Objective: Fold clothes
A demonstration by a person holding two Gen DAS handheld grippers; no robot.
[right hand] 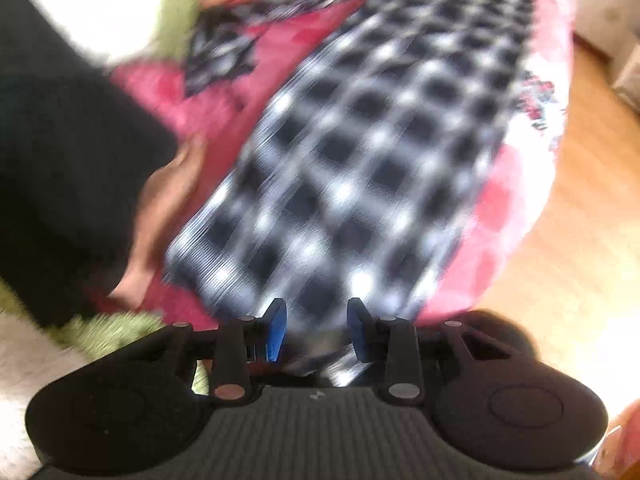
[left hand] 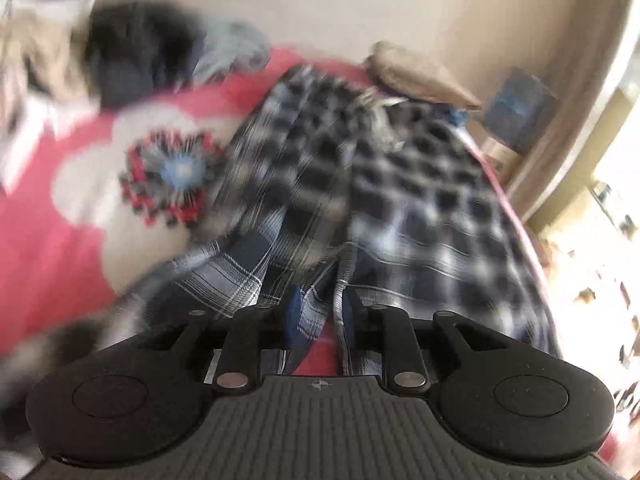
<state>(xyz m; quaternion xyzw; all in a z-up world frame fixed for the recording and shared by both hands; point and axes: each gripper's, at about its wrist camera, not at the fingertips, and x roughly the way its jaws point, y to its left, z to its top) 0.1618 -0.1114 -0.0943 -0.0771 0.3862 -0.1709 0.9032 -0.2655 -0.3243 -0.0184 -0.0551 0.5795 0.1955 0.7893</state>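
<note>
The plaid shirt lies spread on the red floral bedspread, its long axis running away from both grippers toward the far end of the bed. It sits along the bed's right-hand side, close to the edge that meets the wooden floor.

The near hem is the working edge, and both grippers are at it. In the left wrist view, the left gripper has a gathered strip of plaid standing between its blue fingers, which sit narrow around it; the pads appear to press the fabric, so I judge this a grip. In the right wrist view, the right gripper has its jaws set apart with plaid running through the gap, but whether the pads bear on cloth cannot be told.

Judgement: any fold carries the hem forward along that long axis.

Both views are heavily blurred. Collar, sleeves and placket cannot be made out. A dark pile at the far left corner and a tan cushion are indistinct. A bare forearm crosses the near left edge.
</note>
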